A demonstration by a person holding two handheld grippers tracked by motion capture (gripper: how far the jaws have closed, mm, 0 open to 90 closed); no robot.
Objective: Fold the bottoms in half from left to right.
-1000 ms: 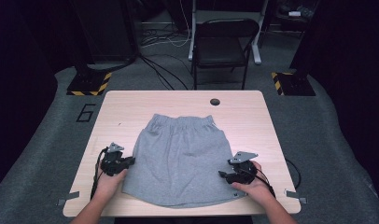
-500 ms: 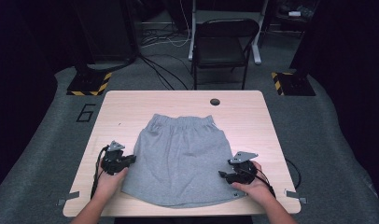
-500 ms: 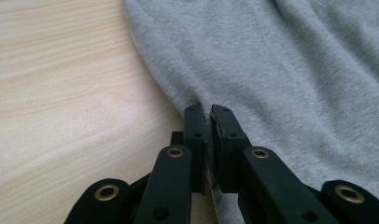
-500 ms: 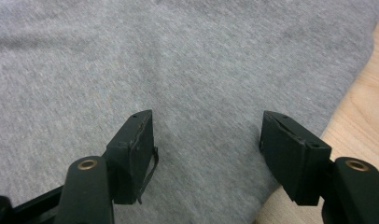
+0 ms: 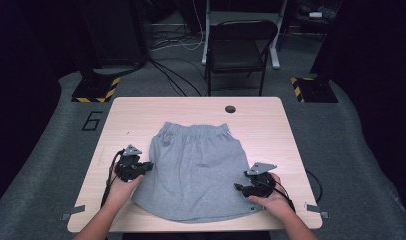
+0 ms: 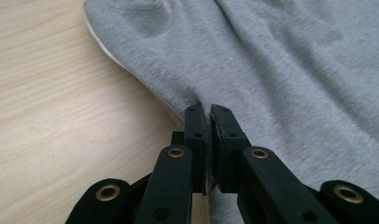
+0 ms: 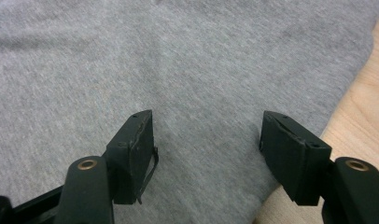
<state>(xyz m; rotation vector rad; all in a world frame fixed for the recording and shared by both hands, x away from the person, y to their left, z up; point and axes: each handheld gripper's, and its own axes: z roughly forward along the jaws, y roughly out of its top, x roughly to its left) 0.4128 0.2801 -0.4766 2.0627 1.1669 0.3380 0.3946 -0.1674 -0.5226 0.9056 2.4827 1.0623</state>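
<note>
Left hand-held gripper (image 6: 207, 116) pinches grey skirt (image 6: 281, 65) (floor reads "6" (image 5: 91, 120)).

left gripper (image 6: 207, 112) view: grey skirt (image 6: 281, 70) runs off top and right edges, pinched fold vanishes between closed jaws. right gripper (image 7: 206, 135) view: skirt cut off top and left, table (image 7: 365, 107) just corner sliver at right. high view: both forearms cut by bottom edge, chair (image 5: 241, 50) top lost in dark, skirt's left edge hidden under left gripper, jaw gaps too small to read.
</note>
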